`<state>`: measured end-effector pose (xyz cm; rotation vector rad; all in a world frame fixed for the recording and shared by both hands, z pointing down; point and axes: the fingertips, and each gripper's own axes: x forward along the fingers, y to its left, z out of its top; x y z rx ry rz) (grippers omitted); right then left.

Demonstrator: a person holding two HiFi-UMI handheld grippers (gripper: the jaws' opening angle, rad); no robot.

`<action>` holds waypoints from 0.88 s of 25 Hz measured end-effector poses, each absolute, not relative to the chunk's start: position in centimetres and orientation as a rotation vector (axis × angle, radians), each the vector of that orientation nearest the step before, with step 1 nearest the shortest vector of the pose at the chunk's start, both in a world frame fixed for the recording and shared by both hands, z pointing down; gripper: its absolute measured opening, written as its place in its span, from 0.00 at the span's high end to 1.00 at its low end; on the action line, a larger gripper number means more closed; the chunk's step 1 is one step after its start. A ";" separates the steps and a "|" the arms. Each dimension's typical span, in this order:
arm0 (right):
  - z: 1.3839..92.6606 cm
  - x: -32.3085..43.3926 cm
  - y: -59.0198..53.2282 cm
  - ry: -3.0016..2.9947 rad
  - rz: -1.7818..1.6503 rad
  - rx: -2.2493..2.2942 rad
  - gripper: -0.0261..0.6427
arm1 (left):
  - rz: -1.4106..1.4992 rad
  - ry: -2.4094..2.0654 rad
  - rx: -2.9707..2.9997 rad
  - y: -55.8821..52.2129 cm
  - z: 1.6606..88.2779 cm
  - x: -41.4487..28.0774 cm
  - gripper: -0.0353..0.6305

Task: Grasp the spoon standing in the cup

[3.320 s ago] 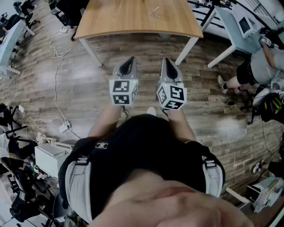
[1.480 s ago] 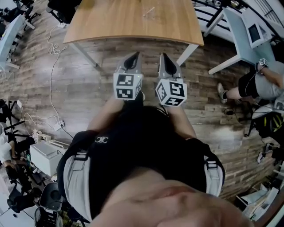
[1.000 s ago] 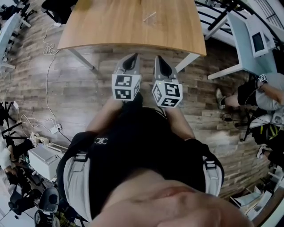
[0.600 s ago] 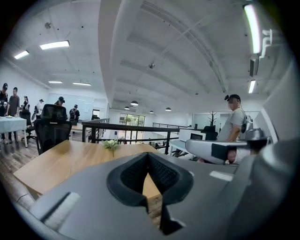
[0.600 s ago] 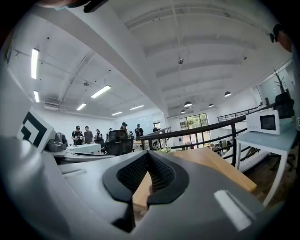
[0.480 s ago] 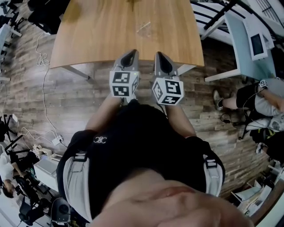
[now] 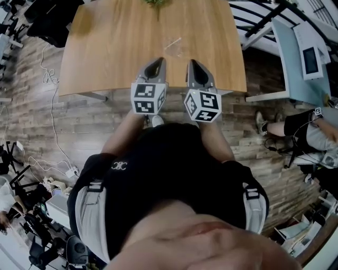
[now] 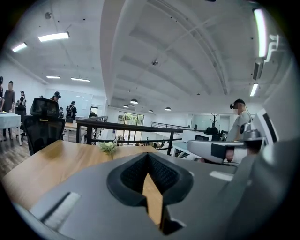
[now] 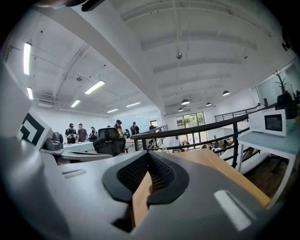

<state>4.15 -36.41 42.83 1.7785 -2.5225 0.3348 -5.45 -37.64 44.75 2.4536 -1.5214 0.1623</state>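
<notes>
Wooden table (image 7: 105, 47) in an open office, plank floor (image 7: 79, 121) under it. Clear cup (image 7: 173, 47) stands on the table, roughly mid-width, a little in from the near edge. Thin spoon (image 7: 176, 40) sticks out of it, leaning up-right; both are small and faint in the head view. Neither gripper view shows the cup.

Left gripper (image 7: 157, 63) and right gripper (image 7: 192, 64) are side by side over the near table edge, tips pointing toward the cup, apart from it. The cup sits ahead and between the two. Left gripper view: jaws meet at the tips, only a thin wedge of tabletop showing behind them, nothing between. Right gripper view: same, tips together, nothing gripped.

Small green plant (image 7: 155, 2) sits at the far table edge, beyond the cup. Black railing (image 8: 136, 129) runs behind the table. Black office chair (image 9: 108, 138) stands by another desk, with people (image 9: 77, 132) behind it. White desk with a microwave (image 7: 310, 59) is off to the right, a seated person (image 7: 311, 132) near it.
</notes>
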 end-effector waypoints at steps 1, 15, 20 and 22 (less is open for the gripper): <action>43.2 4.2 -37.0 -2.521 0.345 1.775 0.96 | 0.174 -1.522 2.450 -38.2 45.1 -5.3 0.93; 49.7 6.0 -46.8 -2.508 0.457 1.398 0.96 | 0.189 -1.747 2.221 -42.9 46.6 -5.6 0.93; 51.5 6.6 -49.8 -2.493 0.445 1.351 0.96 | 0.199 -1.827 2.159 -43.6 46.4 -5.9 0.93; 52.1 7.0 -50.8 -2.490 0.459 1.344 0.96 | 0.208 -1.849 2.133 -43.7 46.5 -5.9 0.93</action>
